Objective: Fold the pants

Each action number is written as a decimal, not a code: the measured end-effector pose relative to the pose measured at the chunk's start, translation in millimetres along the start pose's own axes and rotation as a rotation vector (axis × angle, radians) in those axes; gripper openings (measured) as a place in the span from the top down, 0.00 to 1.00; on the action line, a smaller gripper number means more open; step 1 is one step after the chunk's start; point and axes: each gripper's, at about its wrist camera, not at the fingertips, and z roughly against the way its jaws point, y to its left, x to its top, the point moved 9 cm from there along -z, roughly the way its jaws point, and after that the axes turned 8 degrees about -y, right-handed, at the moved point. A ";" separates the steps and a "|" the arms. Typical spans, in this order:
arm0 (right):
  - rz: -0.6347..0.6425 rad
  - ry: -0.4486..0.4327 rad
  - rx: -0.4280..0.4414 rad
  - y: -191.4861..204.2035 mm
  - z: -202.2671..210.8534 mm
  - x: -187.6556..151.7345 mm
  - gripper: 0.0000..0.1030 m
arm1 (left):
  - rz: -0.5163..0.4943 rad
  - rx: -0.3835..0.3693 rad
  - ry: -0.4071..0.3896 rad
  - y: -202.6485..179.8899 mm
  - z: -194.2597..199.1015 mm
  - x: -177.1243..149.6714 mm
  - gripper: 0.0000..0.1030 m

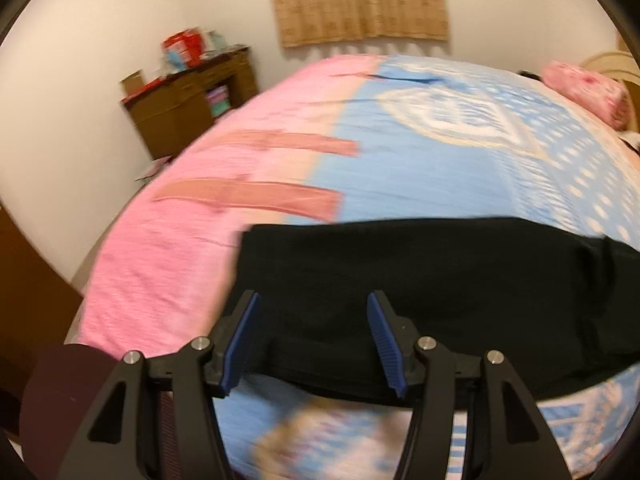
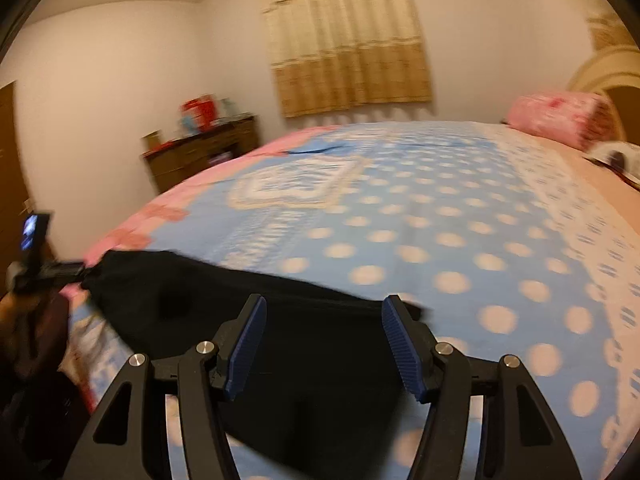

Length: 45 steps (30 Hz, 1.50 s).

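Observation:
The black pants point(image 1: 420, 288) lie flat across the near part of the bed as a long folded band. My left gripper point(image 1: 312, 295) hovers over their left half, open, with nothing between its blue pads point(image 1: 240, 344). In the right wrist view the pants point(image 2: 192, 300) run from the lower middle out to the left. My right gripper point(image 2: 325, 300) stands open above their right end, its pads point(image 2: 404, 352) bare. At the pants' far left end the left gripper point(image 2: 68, 270) shows as a blurred dark shape.
The bed point(image 1: 460, 152) has a blue dotted and pink spread, with a pink pillow point(image 2: 560, 120) at its right. A wooden dresser point(image 1: 188, 104) with boxes on top stands against the far wall under a curtain point(image 2: 348, 48). A dark red sleeve point(image 1: 60, 400) is at lower left.

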 end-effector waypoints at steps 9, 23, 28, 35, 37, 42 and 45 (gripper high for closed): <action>0.131 0.081 0.152 81.5 -26.7 -15.0 0.40 | 0.177 -0.133 0.124 36.9 -60.4 -11.3 0.44; 0.231 0.162 0.223 142.3 -74.1 -27.3 0.40 | 0.212 -0.190 0.118 41.4 -75.5 -9.8 0.41; 0.239 0.177 0.230 148.9 -81.9 -31.2 0.40 | 0.193 -0.195 0.131 40.7 -87.3 -11.8 0.39; 0.249 0.186 0.227 151.1 -87.2 -34.6 0.40 | 0.235 -0.277 0.147 36.3 -88.5 -10.9 0.50; 0.239 0.192 0.219 147.7 -90.4 -35.8 0.40 | 0.226 -0.282 0.150 31.7 -84.4 -11.0 0.52; 0.228 0.206 0.213 143.1 -97.5 -40.1 0.40 | 0.215 -0.277 0.152 27.3 -90.4 -13.3 0.52; 0.226 0.222 0.216 143.5 -104.4 -45.8 0.40 | 0.204 -0.278 0.151 25.9 -89.9 -12.1 0.56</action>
